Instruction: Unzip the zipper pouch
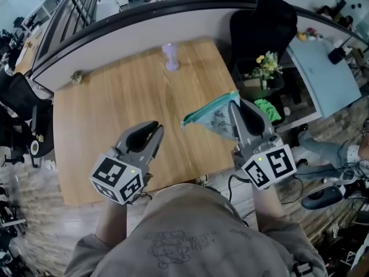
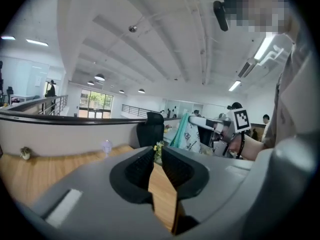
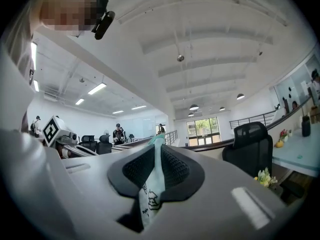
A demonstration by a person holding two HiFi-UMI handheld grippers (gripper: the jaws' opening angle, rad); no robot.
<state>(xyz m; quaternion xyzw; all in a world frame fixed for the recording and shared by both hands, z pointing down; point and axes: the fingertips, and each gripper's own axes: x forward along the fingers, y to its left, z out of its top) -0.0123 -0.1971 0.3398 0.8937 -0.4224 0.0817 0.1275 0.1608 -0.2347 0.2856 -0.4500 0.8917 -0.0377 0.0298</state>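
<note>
We see the pouch (image 1: 214, 118) held up in the air, clear of the wood, above the right side of the table (image 1: 115, 108) and close to its right edge. It is pale and printed, with a teal band along its upper edge, and one corner points left toward the middle of the board. In the right gripper view the pouch (image 3: 151, 196) stands upright between the ribbed pads, and the right gripper (image 3: 159, 151) is closed tight on it. In the head view that right gripper (image 1: 236, 111) comes in from the near right.

The left gripper (image 1: 155, 128) hovers over the near part of the table, to the left of the pouch and apart from it, touching nothing. Its own view shows the left gripper (image 2: 157, 151) with only a narrow slit between its jaws. We see bare wood through the slit and nothing held. The pouch (image 2: 187, 134) hangs off to its right in that view.

Most of the table ahead of and to the left of the left gripper is bare board. A small lilac ornament (image 1: 171, 56) stands by the far edge and a tiny object (image 1: 76, 77) sits at the far left corner. A curved wall (image 1: 144, 25) runs just behind the far edge. Past the right edge are a black chair (image 1: 262, 27) and a crate of flowers (image 1: 265, 68).
</note>
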